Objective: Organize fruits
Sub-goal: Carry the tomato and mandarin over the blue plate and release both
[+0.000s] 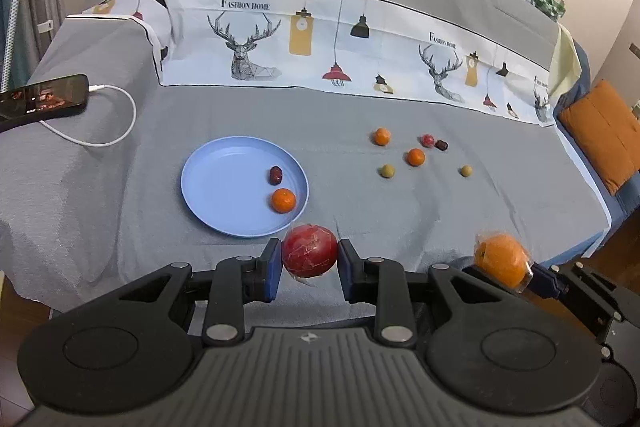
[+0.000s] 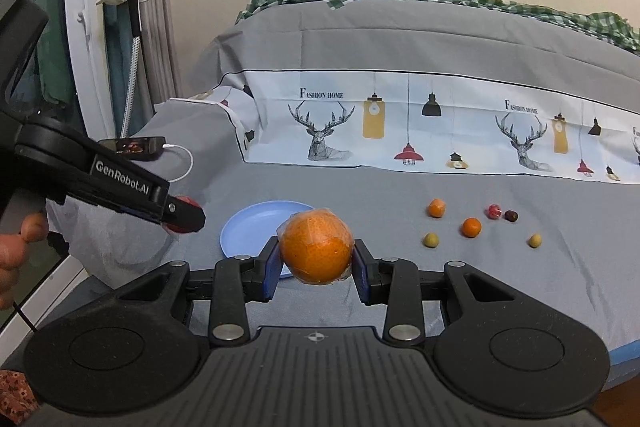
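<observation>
The left gripper [image 1: 310,265] is clamping a red apple [image 1: 309,250] between its jaws, the blue pads pressing on both sides, and it is hanging just past the near rim of the blue plate [image 1: 224,183]. The right gripper [image 2: 316,261] is gripping a wrapped orange [image 2: 316,247] the same way, jaws closed onto its sides, in front of the plate's near edge. A date [image 1: 275,175] and a tangerine [image 1: 283,200] are lying in the plate. Six small fruits are sitting loose on the bed [image 1: 400,211] well to the right of the plate. A phone [image 1: 42,99] is lying on its cable at the far left
</observation>
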The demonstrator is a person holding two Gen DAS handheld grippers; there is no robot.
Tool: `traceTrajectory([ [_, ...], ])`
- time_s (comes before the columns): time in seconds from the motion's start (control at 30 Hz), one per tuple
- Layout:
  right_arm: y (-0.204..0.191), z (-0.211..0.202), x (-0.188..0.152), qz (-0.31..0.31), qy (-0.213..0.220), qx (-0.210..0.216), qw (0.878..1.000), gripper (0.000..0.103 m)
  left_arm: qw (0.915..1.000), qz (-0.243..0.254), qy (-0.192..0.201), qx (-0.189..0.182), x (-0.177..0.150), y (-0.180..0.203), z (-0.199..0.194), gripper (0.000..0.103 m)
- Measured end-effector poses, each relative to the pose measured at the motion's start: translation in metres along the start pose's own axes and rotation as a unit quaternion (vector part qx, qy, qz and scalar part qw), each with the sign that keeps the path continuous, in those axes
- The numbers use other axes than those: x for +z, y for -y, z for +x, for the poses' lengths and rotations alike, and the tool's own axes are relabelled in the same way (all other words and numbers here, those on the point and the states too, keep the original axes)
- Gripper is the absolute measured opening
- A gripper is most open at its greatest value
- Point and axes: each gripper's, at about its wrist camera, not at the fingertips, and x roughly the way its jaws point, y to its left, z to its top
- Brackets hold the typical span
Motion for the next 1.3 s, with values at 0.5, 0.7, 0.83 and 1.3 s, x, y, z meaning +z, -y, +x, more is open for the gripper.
traceTrajectory([
  [0.5,0.001,0.007,-0.003,-0.003,-0.012,0.006,1.0,0.038,0.9999,-0.01,-0.002,0.006,0.0,-0.011,0.005,0.033],
  [0.7,0.002,0.015,-0.004,0.001,-0.023,0.008,1.0,0.038,0.9999,-0.013,-0.004,0.008,0.003,-0.015,0.01,0.033],
  [0.83,0.001,0.019,-0.005,0.004,-0.029,0.01,1.0,0.038,0.9997,-0.016,-0.013,0.011,0.004,-0.018,0.017,0.033],
  [1.3,-0.004,0.039,-0.004,0.003,-0.053,0.011,0.999,0.038,0.9991,-0.026,-0.029,0.014,0.012,-0.03,0.038,0.033],
])
